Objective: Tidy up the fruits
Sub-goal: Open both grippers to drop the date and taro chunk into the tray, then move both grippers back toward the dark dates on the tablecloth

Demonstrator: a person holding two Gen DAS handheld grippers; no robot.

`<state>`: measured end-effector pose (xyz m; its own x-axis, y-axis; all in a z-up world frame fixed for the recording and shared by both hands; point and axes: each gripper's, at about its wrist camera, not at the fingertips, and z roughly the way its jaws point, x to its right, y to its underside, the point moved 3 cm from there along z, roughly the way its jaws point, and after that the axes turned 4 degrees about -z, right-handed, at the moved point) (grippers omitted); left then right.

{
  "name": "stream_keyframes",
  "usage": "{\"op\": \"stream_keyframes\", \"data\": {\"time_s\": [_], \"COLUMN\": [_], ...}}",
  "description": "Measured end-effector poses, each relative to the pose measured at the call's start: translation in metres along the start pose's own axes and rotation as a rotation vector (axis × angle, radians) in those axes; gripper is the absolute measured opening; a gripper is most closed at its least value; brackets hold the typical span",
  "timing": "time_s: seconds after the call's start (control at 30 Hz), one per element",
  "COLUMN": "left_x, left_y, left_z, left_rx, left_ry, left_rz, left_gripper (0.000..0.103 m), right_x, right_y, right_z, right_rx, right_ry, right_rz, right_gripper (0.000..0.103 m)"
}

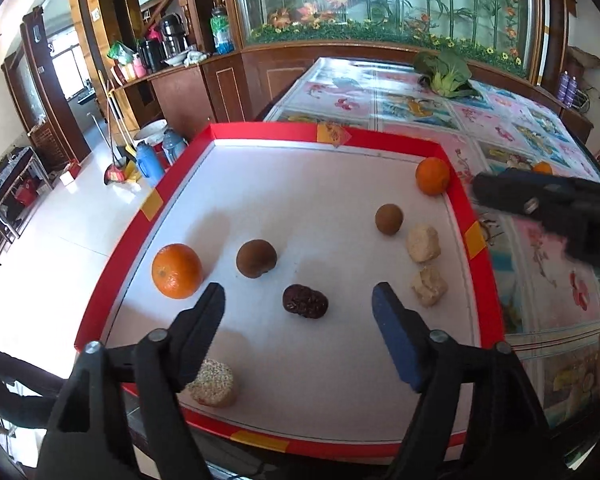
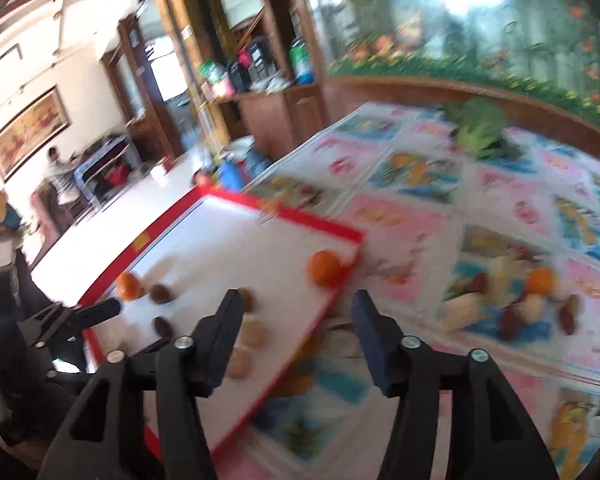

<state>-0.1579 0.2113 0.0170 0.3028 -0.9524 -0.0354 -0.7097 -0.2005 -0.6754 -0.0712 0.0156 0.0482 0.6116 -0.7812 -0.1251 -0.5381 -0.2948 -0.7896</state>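
The sorting looks partly done. Inside the red-rimmed tray (image 1: pixel 156 204), which sits at the near left corner of the tabletop (image 1: pixel 540 264), the pieces already lie in loose groups: one orange (image 1: pixel 177 271) by the tray's left edge and a second orange (image 1: pixel 432 176) in its far right corner, two brown round fruits (image 1: pixel 256 258) (image 1: pixel 389 219) between them, two pale crumbly lumps (image 1: pixel 423 243) along the right edge, a puffed rice cake (image 1: pixel 213 383) at the near edge, and a dark red date (image 1: pixel 305 301) near the middle. The date is the only clearly elongated piece; its long axis runs roughly parallel to the tray's near edge, flat on the white floor. What is left, by my reading, is the heap of fruit (image 2: pixel 532 300) on the tabletop to the right of the tray, with an orange, several dates and pale pieces, blurred in the right wrist view. The left hand-held gripper (image 1: pixel 298 324) hovers over the date with its jaws apart and nothing pressed between them. The right hand-held gripper (image 2: pixel 296 340) is likewise spread and empty, poised over the tray's right edge.
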Motion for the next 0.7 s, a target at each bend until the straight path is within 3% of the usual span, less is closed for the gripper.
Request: {"op": "stream_keyframes", "data": {"time_s": [0.1, 0.27, 0.4, 0.53, 0.7], "left_x": [0.012, 0.045, 0.079, 0.11, 0.145], "left_y": [-0.001, -0.001, 0.0, -0.007, -0.022], "left_z": [-0.015, -0.04, -0.052, -0.056, -0.05], "left_rx": [0.055, 0.151, 0.171, 0.155, 0.135], "left_ry": [0.051, 0.133, 0.181, 0.186, 0.142], "left_rz": [-0.005, 0.026, 0.083, 0.131, 0.172], "left_gripper": [0.082, 0.097, 0.1, 0.102, 0.103], "right_x": [0.041, 0.114, 0.181, 0.239, 0.268], "right_y": [0.005, 0.011, 0.012, 0.023, 0.048], "right_z": [-0.025, -0.066, -0.086, -0.091, -0.084], "right_rx": [0.056, 0.143, 0.191, 0.224, 0.252], "right_ry": [0.113, 0.228, 0.14, 0.147, 0.145], "right_rz": [0.032, 0.168, 0.357, 0.557, 0.655], "right_gripper": [0.073, 0.081, 0.085, 0.086, 0.086]}}
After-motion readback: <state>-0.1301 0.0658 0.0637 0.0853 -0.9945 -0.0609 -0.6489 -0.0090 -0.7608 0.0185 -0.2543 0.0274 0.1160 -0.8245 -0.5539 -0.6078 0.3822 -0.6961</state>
